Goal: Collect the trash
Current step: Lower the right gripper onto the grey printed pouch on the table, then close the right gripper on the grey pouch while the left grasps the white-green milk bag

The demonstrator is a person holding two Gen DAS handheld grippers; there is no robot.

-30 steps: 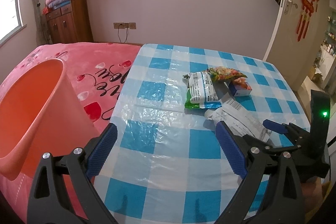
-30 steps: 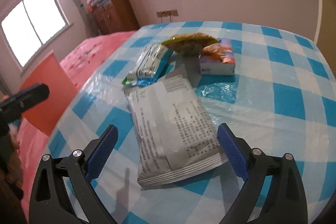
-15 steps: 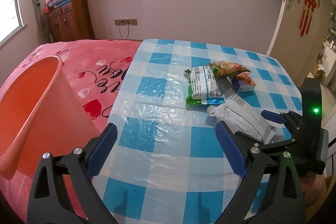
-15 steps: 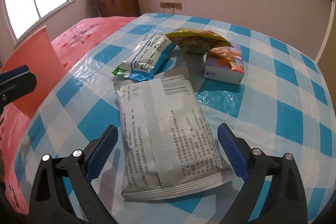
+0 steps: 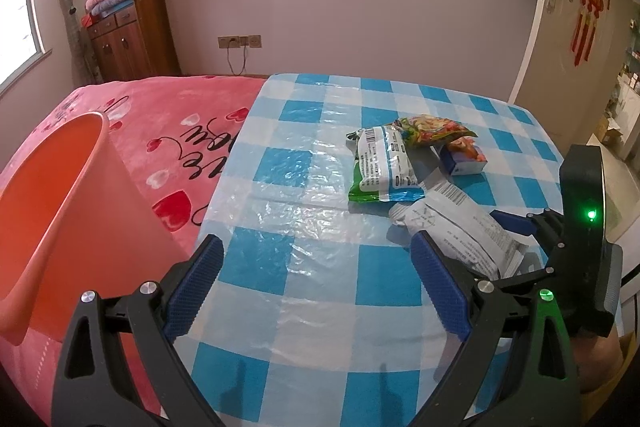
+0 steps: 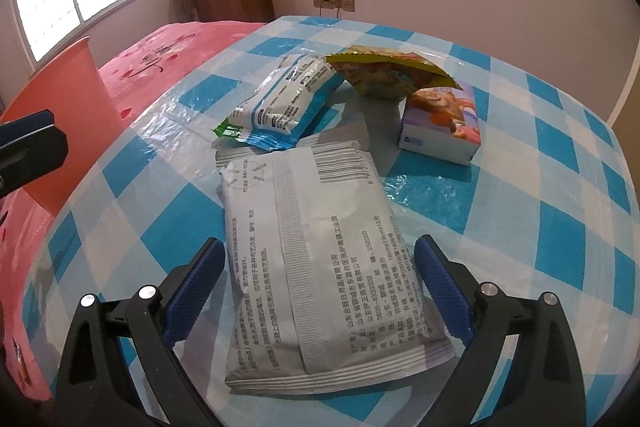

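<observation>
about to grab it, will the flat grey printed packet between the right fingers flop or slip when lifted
The flat grey printed packet looks soft and thinly filled, so it will probably sag at both ends. Its smooth film on the glossy plastic table cover may slide before the open right gripper pinches it.

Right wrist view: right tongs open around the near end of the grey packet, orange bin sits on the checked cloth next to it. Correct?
Not quite. The right tongs are open around the grey packet, but the orange bin is not on the checked cloth; it is off to the side, against the pink blanket. The left wrist view shows this best.
</observation>
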